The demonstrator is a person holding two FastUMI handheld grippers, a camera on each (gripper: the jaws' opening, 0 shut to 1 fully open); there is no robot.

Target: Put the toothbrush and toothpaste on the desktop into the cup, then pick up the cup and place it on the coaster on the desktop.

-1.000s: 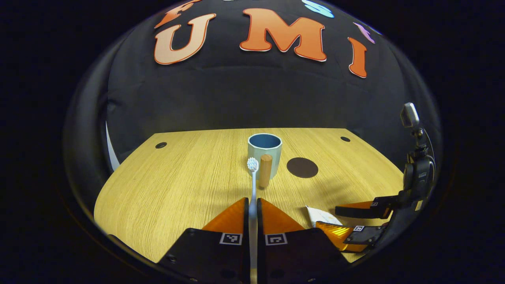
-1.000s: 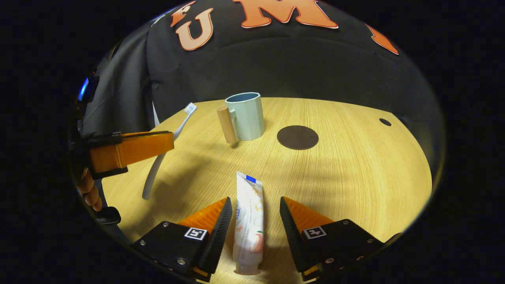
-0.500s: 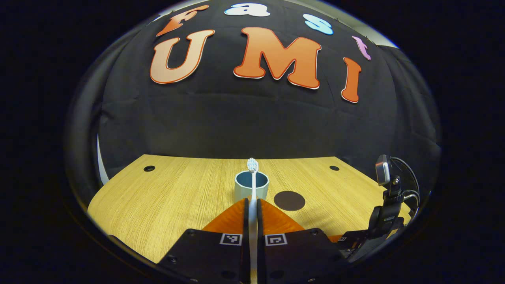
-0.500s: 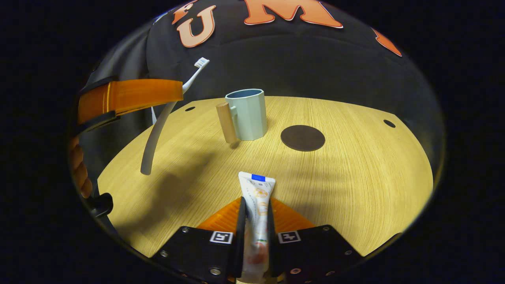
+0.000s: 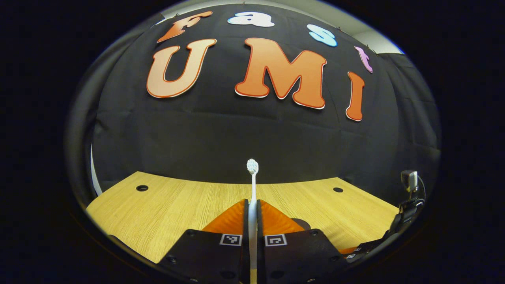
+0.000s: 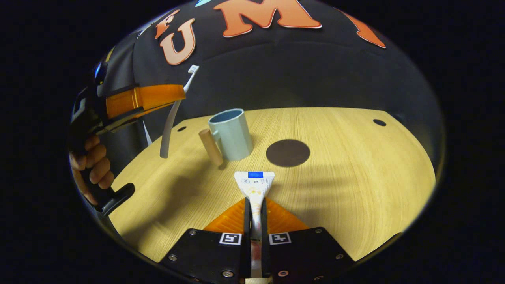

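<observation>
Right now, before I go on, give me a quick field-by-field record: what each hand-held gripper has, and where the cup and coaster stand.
left hand-held gripper: shut on the toothbrush, held off the desk, bristles up
right hand-held gripper: shut on the toothpaste
cup: upright on the desk, nothing seen in it
cup handle: wooden, toward the left hand-held gripper
coaster: dark disc, bare, beside the cup, not touching it
hand: holds the left hand-held gripper's grip
task state: both items gripped, none in the cup yet
</observation>
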